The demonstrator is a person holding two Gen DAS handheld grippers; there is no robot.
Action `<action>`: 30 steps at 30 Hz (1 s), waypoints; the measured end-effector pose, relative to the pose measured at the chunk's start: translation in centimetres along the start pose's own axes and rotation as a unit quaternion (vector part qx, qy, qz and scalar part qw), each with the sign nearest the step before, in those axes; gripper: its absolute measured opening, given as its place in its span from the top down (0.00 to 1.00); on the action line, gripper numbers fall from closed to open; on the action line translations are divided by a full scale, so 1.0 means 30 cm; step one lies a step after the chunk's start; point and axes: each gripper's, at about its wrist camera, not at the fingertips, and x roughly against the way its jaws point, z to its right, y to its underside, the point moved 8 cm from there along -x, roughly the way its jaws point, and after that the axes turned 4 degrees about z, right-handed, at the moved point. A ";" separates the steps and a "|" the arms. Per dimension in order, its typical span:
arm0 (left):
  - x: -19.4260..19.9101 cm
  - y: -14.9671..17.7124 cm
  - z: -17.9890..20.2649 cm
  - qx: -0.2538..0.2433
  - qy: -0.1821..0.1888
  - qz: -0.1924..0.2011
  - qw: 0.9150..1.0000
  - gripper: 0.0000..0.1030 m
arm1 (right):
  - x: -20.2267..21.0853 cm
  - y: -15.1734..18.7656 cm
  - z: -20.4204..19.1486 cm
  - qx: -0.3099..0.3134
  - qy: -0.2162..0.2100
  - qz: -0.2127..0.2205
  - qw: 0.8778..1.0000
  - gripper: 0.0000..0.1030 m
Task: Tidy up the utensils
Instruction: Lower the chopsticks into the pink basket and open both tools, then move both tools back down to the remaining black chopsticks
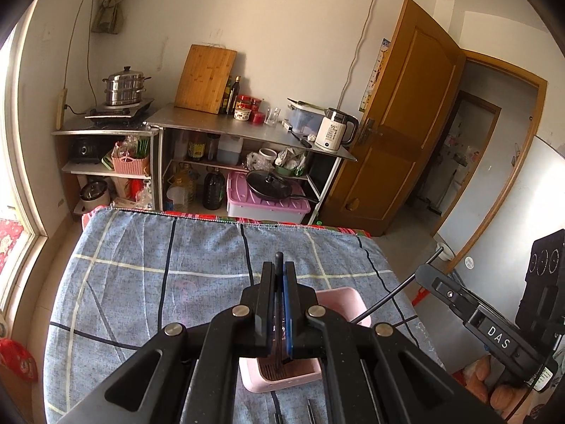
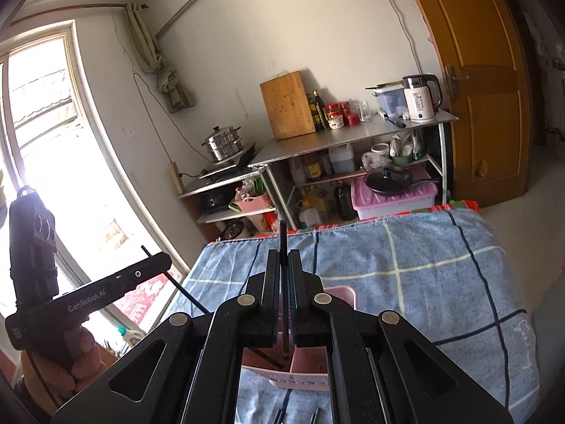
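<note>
Currently both grippers are hovering over the pink holder (image 1: 339, 300), the left gripper (image 1: 280, 275) clamping one black chopstick (image 1: 279, 259) and the right gripper (image 2: 283, 265) clamping another chopstick (image 2: 282, 236), each stick standing near-vertical with its lower end pointing into the holder directly beneath.

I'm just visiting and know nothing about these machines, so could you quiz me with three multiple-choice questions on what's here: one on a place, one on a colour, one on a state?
1. Where does the pink holder stand?
A. on the blue checked cloth
B. on the steel shelf
C. on the floor

2. What colour is the kettle's body?
A. red
B. white
C. green

3. How are the left tongs?
A. wide open, empty
B. shut on a thin dark stick
C. out of sight

Answers: 1 A, the cloth lies under the holder. 2 B, it is white with a dark handle. 3 B, the stick pokes out between the closed fingers.
</note>
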 end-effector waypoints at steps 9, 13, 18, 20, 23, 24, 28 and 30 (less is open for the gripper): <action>-0.060 0.061 -0.049 0.022 -0.004 -0.018 1.000 0.95 | -0.052 0.066 0.036 -0.013 -0.002 -0.030 0.999 0.96; -0.040 0.054 -0.063 0.030 -0.006 -0.010 0.999 0.72 | -0.045 0.067 0.041 -0.009 -0.002 -0.035 0.999 0.93; 0.022 0.046 -0.078 0.041 -0.008 0.010 0.999 0.62 | -0.004 0.055 0.053 -0.003 0.007 -0.026 1.000 0.86; 0.053 0.048 -0.082 0.044 -0.009 0.018 0.999 0.62 | 0.022 0.053 0.056 0.000 0.009 -0.022 1.000 0.86; 0.109 0.057 -0.079 0.041 -0.010 0.028 0.999 0.62 | 0.067 0.055 0.060 0.001 0.012 -0.016 1.000 0.86; 0.128 0.061 -0.074 0.038 -0.010 0.031 0.999 0.62 | 0.091 0.058 0.059 0.003 0.012 -0.012 1.000 0.86; 0.213 0.090 -0.053 0.028 -0.011 0.046 0.999 0.62 | 0.173 0.074 0.053 0.012 0.013 0.001 1.000 0.85; 0.258 0.111 -0.039 0.022 -0.009 0.054 0.998 0.62 | 0.210 0.093 0.045 0.014 0.009 0.002 1.000 0.85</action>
